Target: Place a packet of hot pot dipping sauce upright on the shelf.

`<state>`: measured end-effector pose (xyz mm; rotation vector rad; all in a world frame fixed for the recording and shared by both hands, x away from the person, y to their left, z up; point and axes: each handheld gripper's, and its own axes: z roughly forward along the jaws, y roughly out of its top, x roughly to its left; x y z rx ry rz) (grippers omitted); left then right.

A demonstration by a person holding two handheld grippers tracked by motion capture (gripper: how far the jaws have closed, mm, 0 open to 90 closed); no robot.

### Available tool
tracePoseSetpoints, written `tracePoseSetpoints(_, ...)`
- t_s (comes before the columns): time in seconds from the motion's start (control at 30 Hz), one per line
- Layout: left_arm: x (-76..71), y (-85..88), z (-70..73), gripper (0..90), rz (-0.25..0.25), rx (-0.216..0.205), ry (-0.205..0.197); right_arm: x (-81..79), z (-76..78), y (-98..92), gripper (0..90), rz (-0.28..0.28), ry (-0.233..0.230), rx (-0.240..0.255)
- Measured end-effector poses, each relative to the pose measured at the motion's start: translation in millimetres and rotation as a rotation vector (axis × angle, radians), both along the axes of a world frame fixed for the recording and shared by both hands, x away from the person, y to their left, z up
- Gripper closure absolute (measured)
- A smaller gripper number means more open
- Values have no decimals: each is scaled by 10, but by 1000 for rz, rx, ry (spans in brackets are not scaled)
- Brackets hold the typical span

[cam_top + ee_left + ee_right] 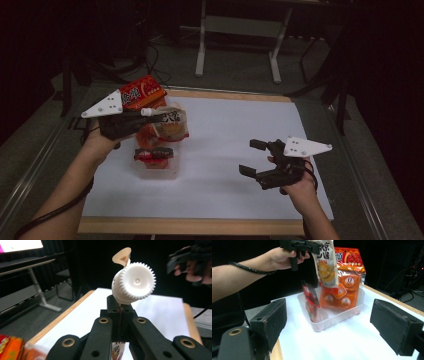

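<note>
My left gripper [140,119] is shut on a spouted sauce pouch [171,123], gripping it just below its white ribbed cap [133,283]. The pouch [326,265] hangs from the left gripper [299,246] over a clear plastic bin [337,316]. In the bin stand an orange snack bag [348,281] and a small red packet [310,298]. My right gripper [252,157] hovers over the white mat to the right of the bin, jaws wide open. Nothing is between its pads [270,320].
The bin [159,171] sits on a white mat [225,130] covering a wooden table [190,226]. A red-orange bag [142,92] rises at the bin's far end. Desk legs and cables stand on the floor beyond the table's far edge.
</note>
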<state>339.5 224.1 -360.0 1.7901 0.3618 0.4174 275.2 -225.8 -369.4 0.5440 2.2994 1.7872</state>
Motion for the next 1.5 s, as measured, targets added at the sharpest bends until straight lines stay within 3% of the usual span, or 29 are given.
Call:
tracePoseSetpoints(0.23,69,130,-143,900,32,11,29,13,-29,-20,139,-1,10,2)
tracePoseSetpoints(0.53,102,204,-295,900,27,35,73,26,-68,-17,139,2,26,7)
tracePoseSetpoints(0.8,64,219,-392,900,-24,68,135,43,-87,-30,139,2,33,12)
tracePoseSetpoints(1.0,51,187,-457,900,-36,96,155,37,-91,-27,139,5,37,17)
tracePoseSetpoints(1.27,32,189,-531,900,-52,70,180,39,-88,-40,139,5,39,20)
tracePoseSetpoints(1.5,15,197,-514,900,-73,80,183,57,-102,-46,140,2,50,30)
